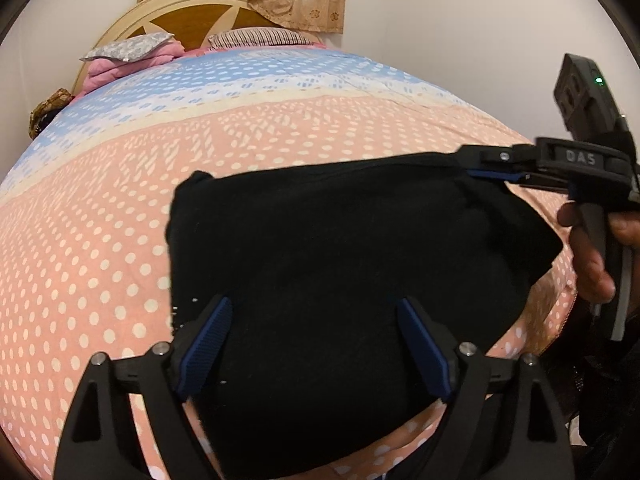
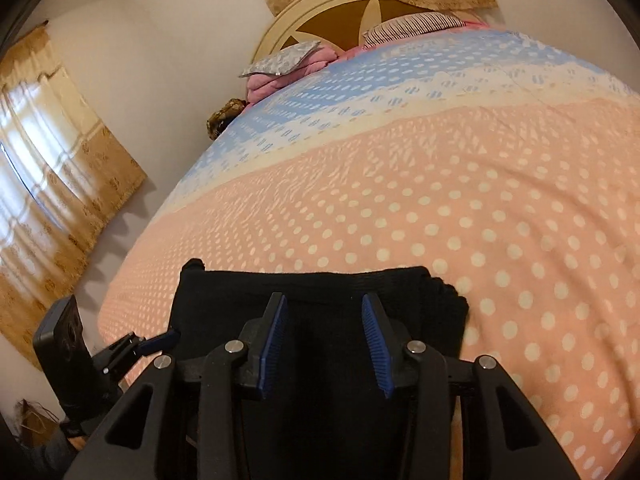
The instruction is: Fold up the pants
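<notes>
Black pants (image 1: 340,248) lie folded into a compact block near the front edge of the bed; they also show in the right wrist view (image 2: 320,292). My left gripper (image 1: 316,312) is open, its blue pads straddling the near part of the pants from above. My right gripper (image 2: 324,312) is open over the pants, nothing between its pads. In the left wrist view the right gripper (image 1: 480,168) reaches in from the right at the pants' far right corner. In the right wrist view the left gripper (image 2: 160,340) sits at the pants' left edge.
The bed has a pink polka-dot and blue bedspread (image 1: 100,240). Pillows (image 1: 128,50) and a wooden headboard (image 1: 192,12) are at the far end. Curtains (image 2: 52,184) hang on the left wall. The bed's front edge is just below the pants.
</notes>
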`<state>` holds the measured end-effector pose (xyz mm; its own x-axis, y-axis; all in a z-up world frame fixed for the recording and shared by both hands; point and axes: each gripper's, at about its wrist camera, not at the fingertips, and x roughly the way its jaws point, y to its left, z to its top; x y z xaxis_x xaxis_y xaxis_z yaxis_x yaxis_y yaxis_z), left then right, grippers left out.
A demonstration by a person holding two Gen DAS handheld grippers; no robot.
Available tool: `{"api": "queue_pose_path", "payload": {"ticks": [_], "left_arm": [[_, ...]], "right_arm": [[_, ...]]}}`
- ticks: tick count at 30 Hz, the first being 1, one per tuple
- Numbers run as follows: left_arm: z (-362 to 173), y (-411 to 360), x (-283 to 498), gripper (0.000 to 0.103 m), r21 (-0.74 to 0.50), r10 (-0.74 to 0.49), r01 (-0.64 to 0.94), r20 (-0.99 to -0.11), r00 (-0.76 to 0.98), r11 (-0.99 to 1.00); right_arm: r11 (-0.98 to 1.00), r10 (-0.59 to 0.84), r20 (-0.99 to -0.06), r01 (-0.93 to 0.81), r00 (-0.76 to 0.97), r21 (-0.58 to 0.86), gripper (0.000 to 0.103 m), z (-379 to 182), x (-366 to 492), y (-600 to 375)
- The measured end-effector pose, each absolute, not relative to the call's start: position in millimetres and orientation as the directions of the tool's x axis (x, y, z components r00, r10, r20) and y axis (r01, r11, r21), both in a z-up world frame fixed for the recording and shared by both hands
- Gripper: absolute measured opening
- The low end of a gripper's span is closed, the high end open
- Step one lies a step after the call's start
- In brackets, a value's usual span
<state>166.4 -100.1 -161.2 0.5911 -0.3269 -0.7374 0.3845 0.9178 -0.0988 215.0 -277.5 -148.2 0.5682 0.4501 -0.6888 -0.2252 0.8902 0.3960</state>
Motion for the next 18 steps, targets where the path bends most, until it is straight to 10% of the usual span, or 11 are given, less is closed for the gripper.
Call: {"api": "queue_pose_path", "payload": {"ticks": [10, 18], "left_arm": [[-169.3, -56.9, 161.6, 0.096, -0.142, -0.295, 0.286, -0.736, 0.610, 0.948], [-176.7, -58.3, 174.7, 0.103, -0.189, -0.325, 0.282, -0.739, 0.590, 0.941]], "right_arm": [[0.955, 0.297, -0.689, -0.193, 0.661, 0.226, 0.059, -139.5, 165.9, -294.9], [0.875, 0.444, -0.682, -0.115, 0.582, 0.471, 0.059, -178.2, 177.3, -338.4]]}}
